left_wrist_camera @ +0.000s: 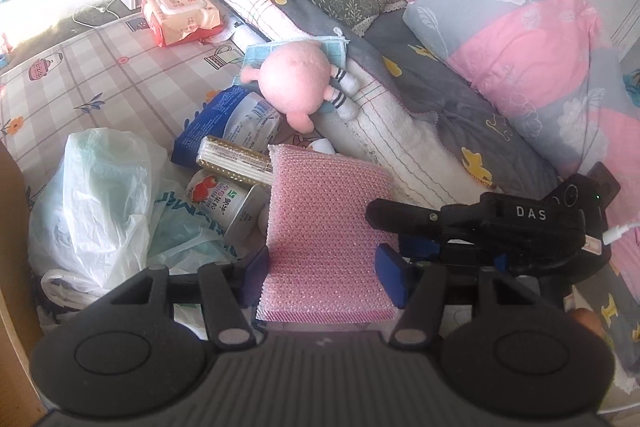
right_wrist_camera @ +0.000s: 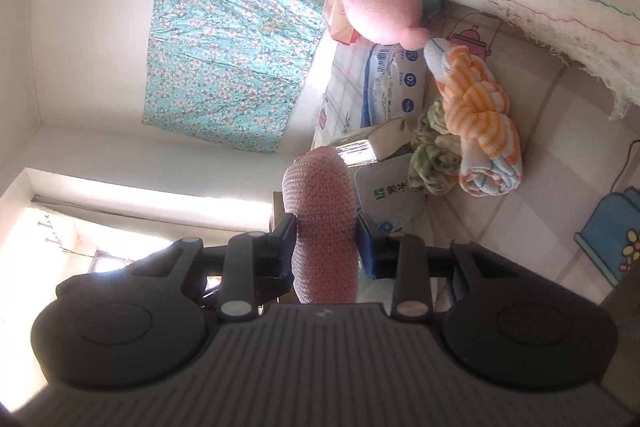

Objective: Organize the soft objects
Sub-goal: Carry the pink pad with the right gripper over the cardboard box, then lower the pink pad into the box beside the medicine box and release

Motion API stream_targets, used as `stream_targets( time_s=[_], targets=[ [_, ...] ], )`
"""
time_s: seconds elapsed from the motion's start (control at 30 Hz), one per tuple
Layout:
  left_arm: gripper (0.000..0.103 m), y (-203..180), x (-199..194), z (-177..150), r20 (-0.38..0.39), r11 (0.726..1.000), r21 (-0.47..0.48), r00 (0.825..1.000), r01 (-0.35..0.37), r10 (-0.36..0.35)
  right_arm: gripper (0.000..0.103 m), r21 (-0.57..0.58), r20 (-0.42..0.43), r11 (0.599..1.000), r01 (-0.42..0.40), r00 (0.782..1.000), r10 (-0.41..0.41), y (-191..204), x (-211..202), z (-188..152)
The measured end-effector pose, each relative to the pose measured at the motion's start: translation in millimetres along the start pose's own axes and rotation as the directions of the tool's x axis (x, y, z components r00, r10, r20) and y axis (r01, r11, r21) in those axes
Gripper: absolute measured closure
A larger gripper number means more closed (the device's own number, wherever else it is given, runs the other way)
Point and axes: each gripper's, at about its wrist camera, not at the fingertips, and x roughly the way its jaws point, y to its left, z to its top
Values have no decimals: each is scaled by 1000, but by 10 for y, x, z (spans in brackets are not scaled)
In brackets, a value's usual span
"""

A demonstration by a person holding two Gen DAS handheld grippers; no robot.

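Left gripper [left_wrist_camera: 320,269] clamped on the pink sponge [left_wrist_camera: 326,227] across its width, held above the bed clutter, bags [left_wrist_camera: 100,203] to its left. Right gripper [right_wrist_camera: 326,249] pinching the same sponge by its thickness (it bulges). Keep both hands moving together, w/o twisting, clear of the plush [left_wrist_camera: 294,83].

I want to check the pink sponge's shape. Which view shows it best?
The left wrist view: the pink sponge shows its whole broad textured face between the left gripper pads. The right wrist view shows it only edge-on, squeezed in the right gripper.
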Motion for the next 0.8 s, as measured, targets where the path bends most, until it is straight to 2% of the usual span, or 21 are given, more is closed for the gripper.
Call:
stream_targets(
  time_s=[0.07,0.23,0.4,0.5,0.6,0.7,0.8],
  targets=[
    [45,73,-187,-75,47,999,-38,999,6,-4,72,-57,-32,998,-9,999,7,212,118,-22],
    [45,436,-731,-325,181,983,-177,981,-42,74,72,-198,-161,979,-39,987,7,767,629,-120],
    [45,927,-1161,-580,258,946,-313,951,-85,171,72,-297,-324,951,-83,946,-19,1266,1308,-340],
    [46,1249,-1321,-672,270,918,-381,937,-108,222,72,-338,-400,937,-91,915,-55,1487,1758,-465],
    [46,1574,-1405,-694,267,891,-436,928,-125,260,72,-380,-441,921,-87,892,-98,1672,2163,-590],
    [50,1864,-1420,-618,258,875,-460,921,-148,291,71,-428,-451,900,-80,882,-136,1875,2566,-690],
    [49,2125,-1399,-492,254,864,-469,909,-183,330,70,-496,-429,865,-74,887,-171,2067,2904,-692]
  ],
)
